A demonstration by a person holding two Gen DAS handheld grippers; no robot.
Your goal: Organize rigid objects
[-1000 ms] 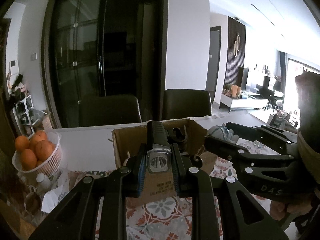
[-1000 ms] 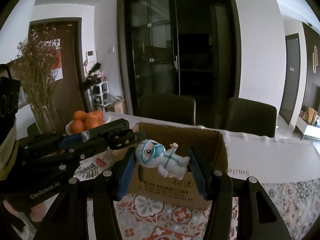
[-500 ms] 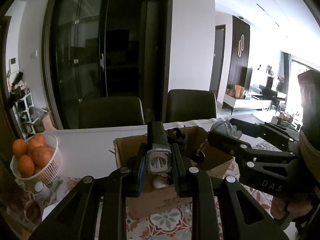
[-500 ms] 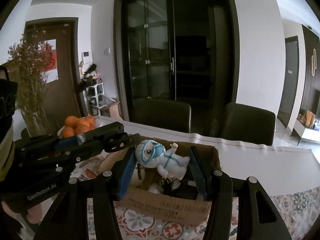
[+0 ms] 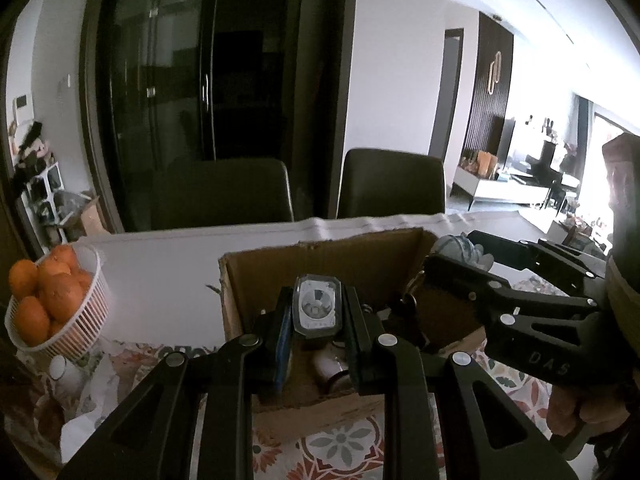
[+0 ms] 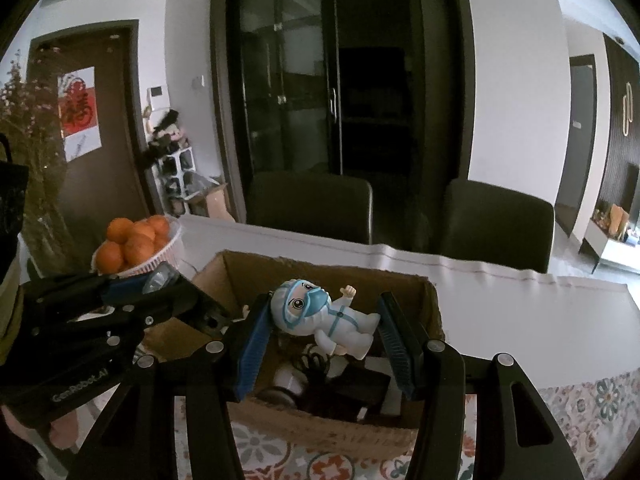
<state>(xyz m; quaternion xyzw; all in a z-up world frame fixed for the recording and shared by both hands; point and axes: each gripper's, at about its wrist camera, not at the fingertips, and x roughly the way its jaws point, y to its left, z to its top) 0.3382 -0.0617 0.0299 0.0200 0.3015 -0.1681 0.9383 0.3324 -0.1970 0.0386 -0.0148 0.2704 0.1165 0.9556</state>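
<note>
An open cardboard box (image 5: 320,260) (image 6: 332,424) stands on the table with several small items inside. My left gripper (image 5: 316,320) is shut on a dark flashlight (image 5: 316,310), lens facing the camera, held over the box opening. My right gripper (image 6: 324,328) is shut on a white and blue figurine in a protective suit (image 6: 324,318), held lying sideways above the box. The right gripper also shows in the left wrist view (image 5: 500,300), and the left gripper in the right wrist view (image 6: 120,312).
A white basket of oranges (image 5: 52,304) (image 6: 136,244) stands left of the box. Two dark chairs (image 5: 392,184) stand behind the table. A patterned cloth (image 6: 580,400) covers the near table. A small white jar (image 5: 60,368) sits below the basket.
Both grippers have moved forward and tipped down over the box, so its inside now shows. The flashlight and the figurine remain held.
</note>
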